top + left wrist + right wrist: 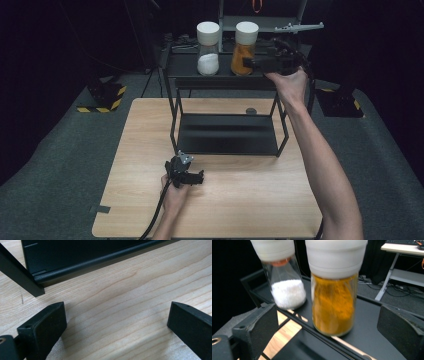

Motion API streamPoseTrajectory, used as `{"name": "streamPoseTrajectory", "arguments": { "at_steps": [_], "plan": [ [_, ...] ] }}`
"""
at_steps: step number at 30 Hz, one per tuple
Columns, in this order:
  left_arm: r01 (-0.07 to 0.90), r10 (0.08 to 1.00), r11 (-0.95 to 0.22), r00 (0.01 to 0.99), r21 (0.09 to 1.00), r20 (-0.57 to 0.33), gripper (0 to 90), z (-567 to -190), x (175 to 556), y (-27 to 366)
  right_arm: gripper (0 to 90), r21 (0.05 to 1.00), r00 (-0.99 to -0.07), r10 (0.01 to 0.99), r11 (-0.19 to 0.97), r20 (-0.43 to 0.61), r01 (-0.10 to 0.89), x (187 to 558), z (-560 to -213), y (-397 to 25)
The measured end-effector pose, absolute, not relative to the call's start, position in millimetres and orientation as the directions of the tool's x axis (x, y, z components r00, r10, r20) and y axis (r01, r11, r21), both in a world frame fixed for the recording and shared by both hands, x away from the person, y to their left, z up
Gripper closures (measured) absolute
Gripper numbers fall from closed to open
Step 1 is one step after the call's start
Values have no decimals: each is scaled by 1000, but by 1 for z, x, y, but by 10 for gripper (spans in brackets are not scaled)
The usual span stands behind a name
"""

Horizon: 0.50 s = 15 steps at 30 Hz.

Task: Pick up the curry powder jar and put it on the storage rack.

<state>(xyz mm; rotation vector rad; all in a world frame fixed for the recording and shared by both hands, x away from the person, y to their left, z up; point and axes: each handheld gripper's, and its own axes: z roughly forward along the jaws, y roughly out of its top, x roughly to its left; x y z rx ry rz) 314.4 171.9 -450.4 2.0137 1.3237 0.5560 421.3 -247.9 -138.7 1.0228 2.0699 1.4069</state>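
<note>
The right gripper [260, 62] is raised to the top shelf [185, 67] of a black two-tier rack, at about 1 o'clock from the middle of the surface [240, 200]. In the right gripper view its jaws stand wide apart with nothing between the pads, and the jar of orange powder [333, 307] sits centred in the gap, just ahead of them. This looks like the approach to a pick: the jar is framed but not yet gripped. The next move would call for easing forward until the glass body, below the lid, lies between the pads, then closing on it squarely.

That jar is glass with a broad white lid [335, 256] and is filled nearly to the lid. Just beside it, toward 9 o'clock, stands a jar of white powder [208, 48], about a third full, under a matching lid.

The left gripper [192, 177] rests low over the surface at about 7 o'clock, jaws wide and empty, near the rack's front foot [20, 275] and lower shelf [227, 135].
</note>
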Motion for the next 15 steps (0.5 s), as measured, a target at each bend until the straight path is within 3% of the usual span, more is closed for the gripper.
{"name": "streamPoseTrajectory", "arguments": {
  "at_steps": [15],
  "plan": [
    [637,917,-274,398,720,-4,21,-451,314,172,44,932,-638,767,185,62,313,400,-170,-282]
  ]
}}
